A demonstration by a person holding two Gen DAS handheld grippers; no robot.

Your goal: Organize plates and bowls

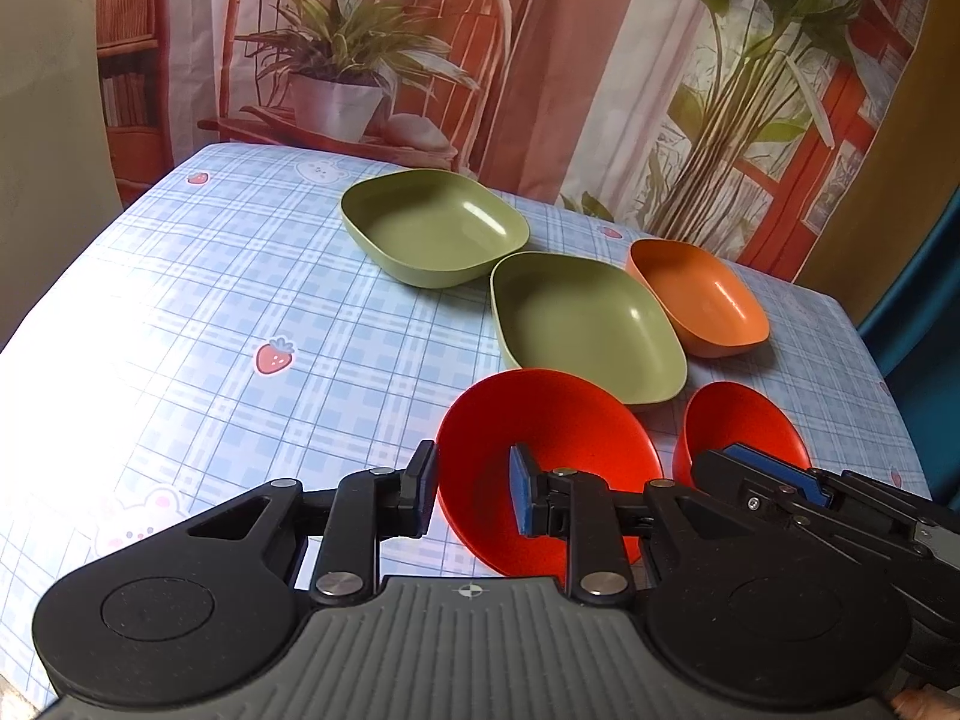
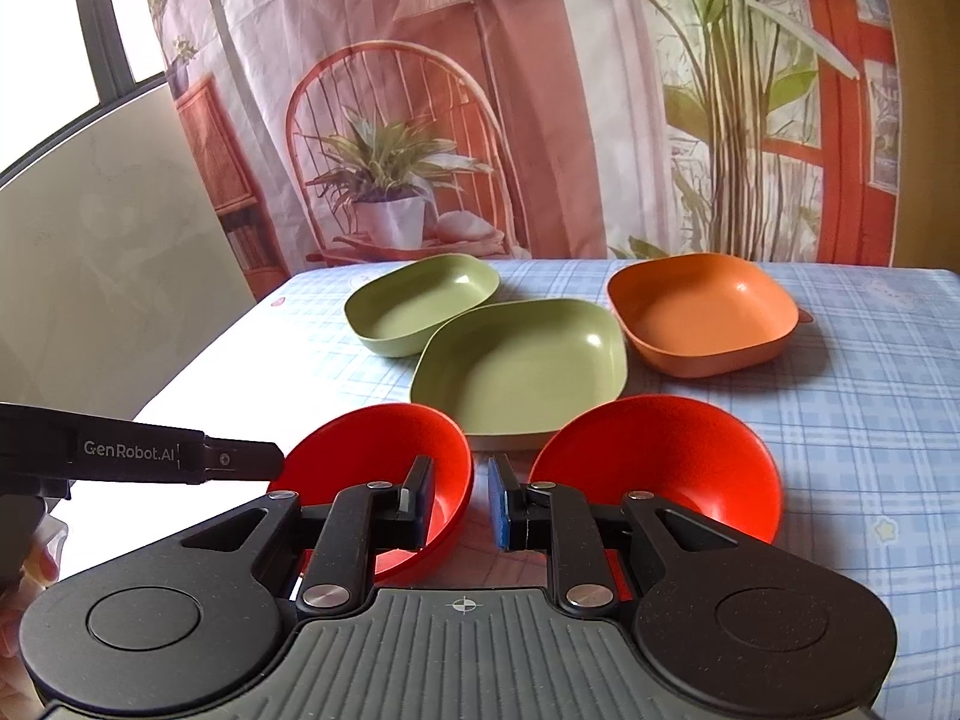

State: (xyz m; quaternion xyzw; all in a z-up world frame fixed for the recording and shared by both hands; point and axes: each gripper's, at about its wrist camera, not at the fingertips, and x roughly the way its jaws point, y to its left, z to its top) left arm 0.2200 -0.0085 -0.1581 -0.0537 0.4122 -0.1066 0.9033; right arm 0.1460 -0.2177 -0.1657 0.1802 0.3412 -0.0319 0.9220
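Observation:
Two red round bowls sit at the near edge of the table: the left one [image 1: 558,450] [image 2: 372,450] and the right one [image 1: 744,426] [image 2: 666,450]. Behind them lie two green square plates [image 1: 432,228] [image 1: 588,324] [image 2: 420,306] [image 2: 522,366] and an orange square plate [image 1: 702,300] [image 2: 702,312]. My left gripper [image 1: 474,495] is open, its jaws astride the left red bowl's near-left rim. My right gripper [image 2: 459,504] is open in the gap between the two red bowls; it also shows in the left wrist view [image 1: 774,480].
The table wears a blue checked cloth [image 1: 240,300] [image 2: 870,420] with strawberry prints. A printed backdrop curtain [image 2: 480,120] hangs behind the far edge. The table drops off at the right [image 1: 900,420] and at the left [image 2: 198,360].

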